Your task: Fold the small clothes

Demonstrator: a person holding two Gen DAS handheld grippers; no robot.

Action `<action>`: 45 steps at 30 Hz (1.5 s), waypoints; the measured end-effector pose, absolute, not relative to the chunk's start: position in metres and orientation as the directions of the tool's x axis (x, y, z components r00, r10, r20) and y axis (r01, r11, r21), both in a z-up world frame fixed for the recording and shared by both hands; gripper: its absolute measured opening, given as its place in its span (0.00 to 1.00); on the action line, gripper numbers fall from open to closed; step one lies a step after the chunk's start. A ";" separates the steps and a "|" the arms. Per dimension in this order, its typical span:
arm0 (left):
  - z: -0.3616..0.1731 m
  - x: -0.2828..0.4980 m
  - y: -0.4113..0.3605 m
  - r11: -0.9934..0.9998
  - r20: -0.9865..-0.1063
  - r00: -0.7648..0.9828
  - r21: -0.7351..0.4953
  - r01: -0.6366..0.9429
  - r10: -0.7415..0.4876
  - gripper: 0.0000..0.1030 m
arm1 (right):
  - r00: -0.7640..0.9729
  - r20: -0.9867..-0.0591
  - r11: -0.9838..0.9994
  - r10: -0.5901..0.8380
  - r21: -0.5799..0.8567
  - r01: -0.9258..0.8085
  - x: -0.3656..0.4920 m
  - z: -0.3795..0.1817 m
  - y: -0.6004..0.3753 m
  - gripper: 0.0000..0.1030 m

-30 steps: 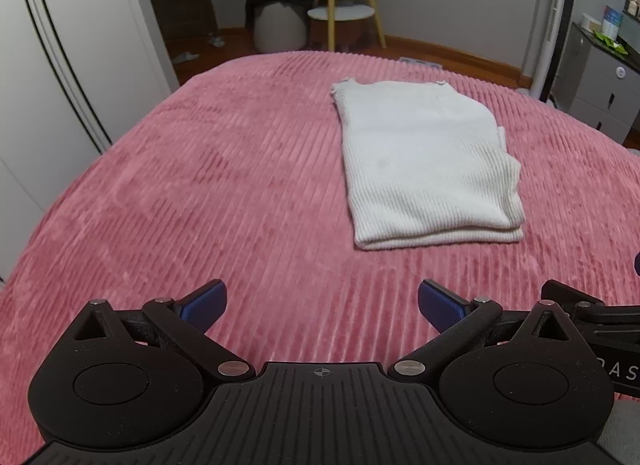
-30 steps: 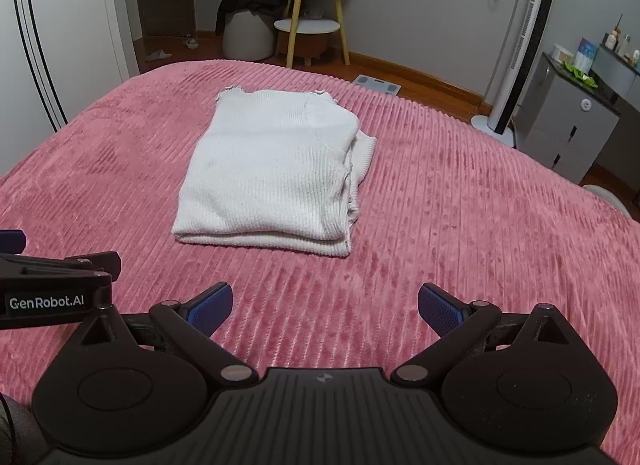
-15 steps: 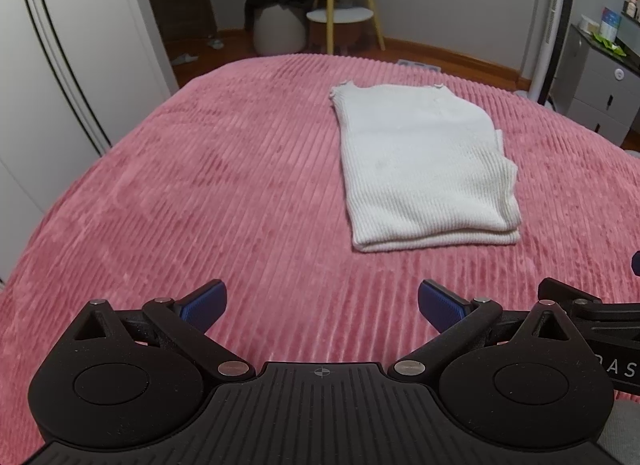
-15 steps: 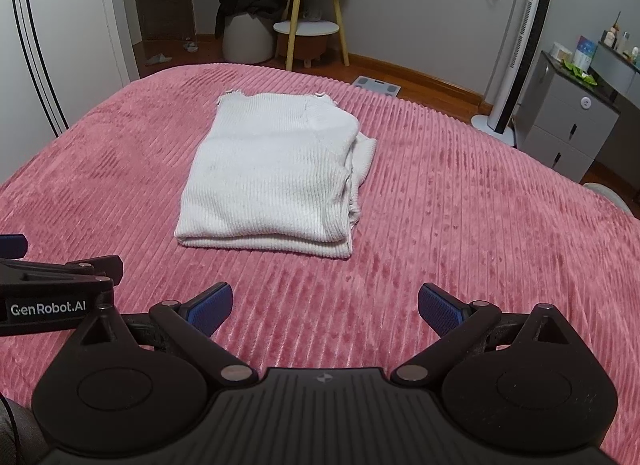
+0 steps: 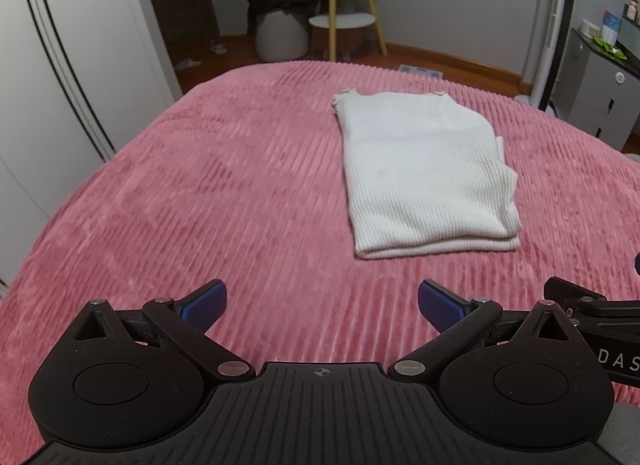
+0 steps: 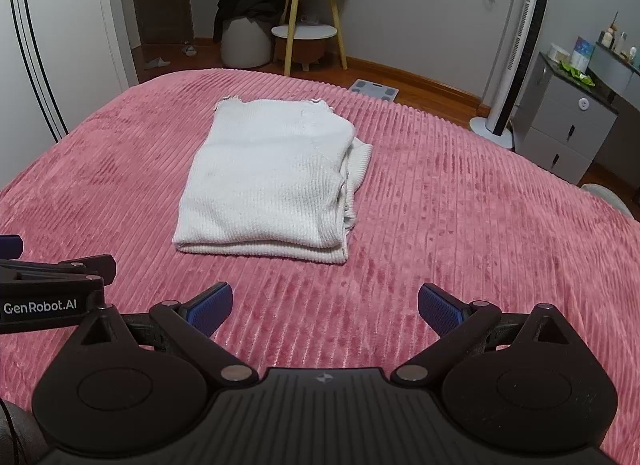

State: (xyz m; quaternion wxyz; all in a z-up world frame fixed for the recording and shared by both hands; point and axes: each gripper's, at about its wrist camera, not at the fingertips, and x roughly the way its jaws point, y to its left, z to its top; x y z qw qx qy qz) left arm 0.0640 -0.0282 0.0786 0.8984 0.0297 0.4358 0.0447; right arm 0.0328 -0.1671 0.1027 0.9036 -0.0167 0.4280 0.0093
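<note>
Left black two-finger gripper (image 5: 322, 301) was spread wide, blue ribbed pads (image 5: 204, 303) apart, pinching nothing, hovering over the pink ribbed plush bedspread (image 5: 200, 193). Folded white rib-knit garment (image 5: 424, 173) lay flat ahead and to the right of it, a neat rectangle with stacked layers showing at the near edge, well apart from the fingertips. Right black two-finger gripper (image 6: 325, 303) was also spread wide with nothing between its blue textured pads (image 6: 438, 307); the same garment (image 6: 272, 181) sat ahead and a bit left of it, with a looser knit edge poking out on its right side. The left gripper's body, lettered GenRobot.AI, showed at the right view's left edge, just beside the right one. Bedspread was soft, corded, slightly mottled. Beyond the far bed edge: white wardrobe doors with black stripes (image 5: 60, 65) far left, a round white pouf with dark clothes on it (image 6: 244, 37), a yellow-legged wooden side table (image 6: 308, 13), a white tower fan (image 6: 516, 53), and a grey drawer cabinet (image 6: 568, 133) far right. Wood floor, grey walls.
</note>
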 end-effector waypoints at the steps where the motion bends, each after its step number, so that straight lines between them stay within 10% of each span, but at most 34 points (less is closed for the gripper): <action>1: 0.079 0.064 -0.028 0.994 -0.780 0.616 0.093 -0.054 0.107 1.00 | 0.634 -0.773 0.999 0.002 -0.023 -0.031 0.033 0.103 -0.167 0.96; 45: 0.080 0.065 -0.026 0.997 -0.778 0.622 0.069 -0.045 0.082 1.00 | 0.642 -0.767 1.000 0.012 -0.009 -0.029 0.036 0.108 -0.168 0.96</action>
